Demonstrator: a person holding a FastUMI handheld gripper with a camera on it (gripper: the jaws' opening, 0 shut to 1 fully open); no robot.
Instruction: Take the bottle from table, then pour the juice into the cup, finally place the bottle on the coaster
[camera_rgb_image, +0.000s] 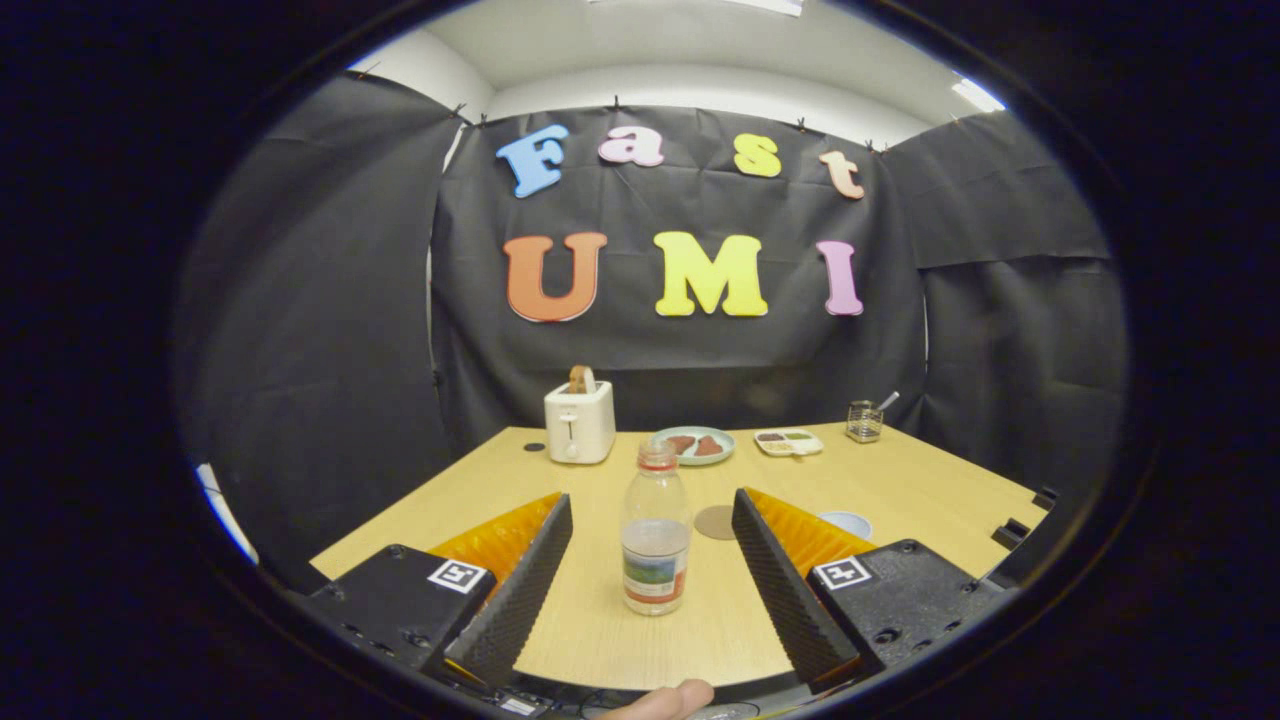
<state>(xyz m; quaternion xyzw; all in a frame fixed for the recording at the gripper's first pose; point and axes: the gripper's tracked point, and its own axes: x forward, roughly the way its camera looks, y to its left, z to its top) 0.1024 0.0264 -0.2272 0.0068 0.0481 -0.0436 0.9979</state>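
The bench (900, 490) is a light wooden surface with a smooth, pale grain, and it stands inside a booth closed on three sides by black cloth walls (300, 330). Above the cloth a white ceiling (700, 50) with bright lamps is visible.

The hand-held gripper (652, 515) is spread wide, its two fingers apart and touching nothing. The bottle (655, 540) stands upright on the bench between the fingers, with free space on both sides. It has a red cap and a label on its lower part, and some liquid is inside, near the level of the label. Just beyond the bottle, slightly to the right, a round brown coaster (715, 522) lies flat on the wood. The cup (846, 523) is near the right finger and is partly hidden behind it.

At the far edge of the bench there are a white toaster (579, 423) with a slice of bread in it, a plate (693, 445) with food, a small divided tray (788, 441) and a small holder (864, 421) with a utensil. A fingertip (665, 700) of a person shows below the gripper.
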